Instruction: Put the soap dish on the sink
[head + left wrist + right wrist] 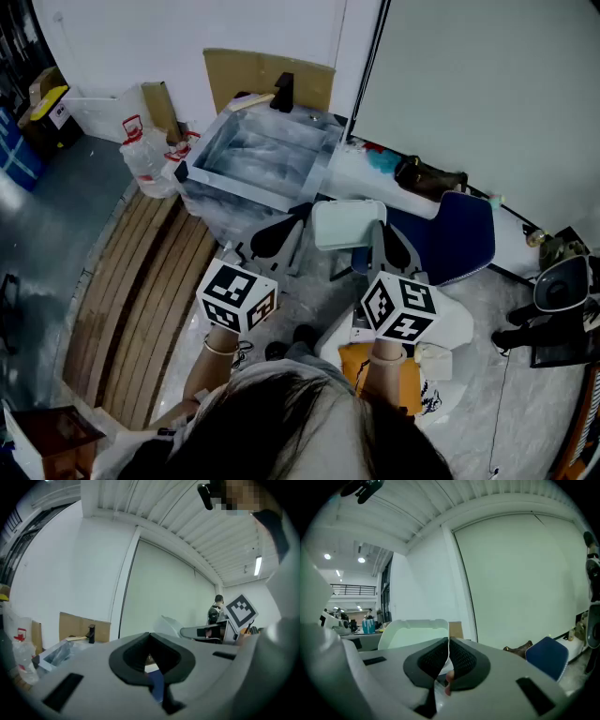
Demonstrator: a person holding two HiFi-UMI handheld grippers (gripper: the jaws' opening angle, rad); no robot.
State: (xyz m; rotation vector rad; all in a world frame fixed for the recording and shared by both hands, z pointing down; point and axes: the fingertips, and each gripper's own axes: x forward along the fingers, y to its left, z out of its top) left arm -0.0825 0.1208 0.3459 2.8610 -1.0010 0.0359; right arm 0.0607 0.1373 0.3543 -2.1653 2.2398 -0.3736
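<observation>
My right tongs are clamped on the soap dish, held aloft near the sink, and my left tongs are closed on nothing, so setting it down remains.

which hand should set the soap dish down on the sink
Right: the right hand-held gripper is clamped on the soap dish, near the sink. The left hand-held gripper holds nothing.

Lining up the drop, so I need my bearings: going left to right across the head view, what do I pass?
Clear plastic jug with a red cap → grey metal sink → white rectangular soap dish → dark blue chair.
</observation>
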